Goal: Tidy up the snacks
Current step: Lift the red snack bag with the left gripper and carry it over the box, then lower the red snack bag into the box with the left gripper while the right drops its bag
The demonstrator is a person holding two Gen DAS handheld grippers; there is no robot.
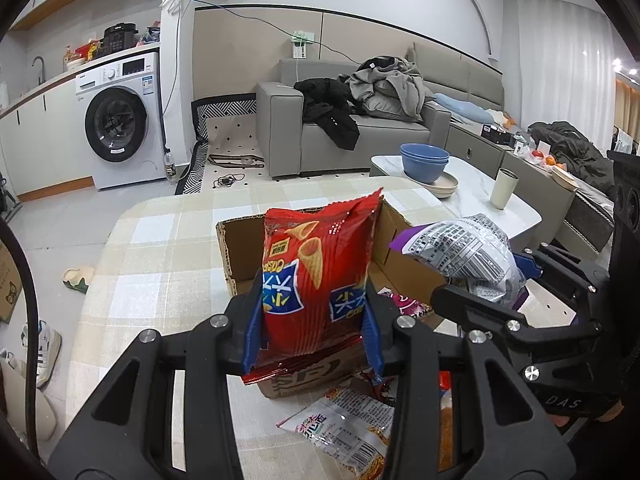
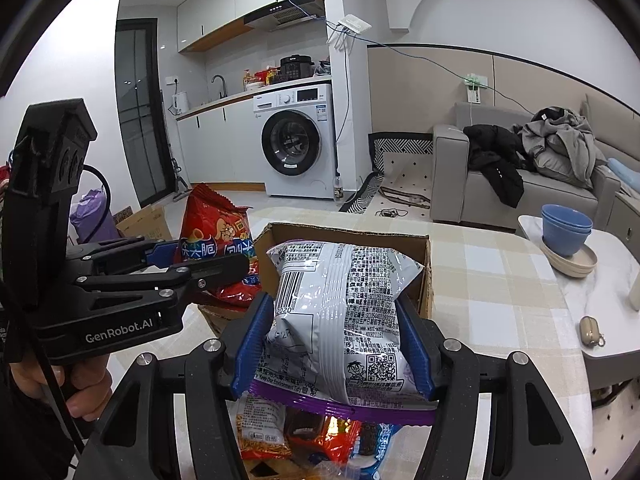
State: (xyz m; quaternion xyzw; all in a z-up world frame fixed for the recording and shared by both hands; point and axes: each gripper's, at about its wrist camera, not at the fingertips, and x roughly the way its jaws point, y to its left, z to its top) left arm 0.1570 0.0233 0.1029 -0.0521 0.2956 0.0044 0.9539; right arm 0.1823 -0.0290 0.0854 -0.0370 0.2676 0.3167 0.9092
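1. Snacks fill both our grippers: our left gripper (image 1: 314,320) clamps a red crinkled bag of cone-shaped corn snacks (image 1: 318,276) between its blue finger pads (image 1: 253,330), holding it upright above the near edge of an open brown cardboard box (image 1: 240,256).
2. Our right gripper (image 2: 334,344) grasps a silver-grey foil snack bag with a purple bottom seam (image 2: 340,312), printed back facing us, in front of the same box (image 2: 348,232).
3. We see the box resting on a beige checked tablecloth (image 1: 168,248).
4. More loose snack packets (image 2: 304,436) lie on the table below our grippers.
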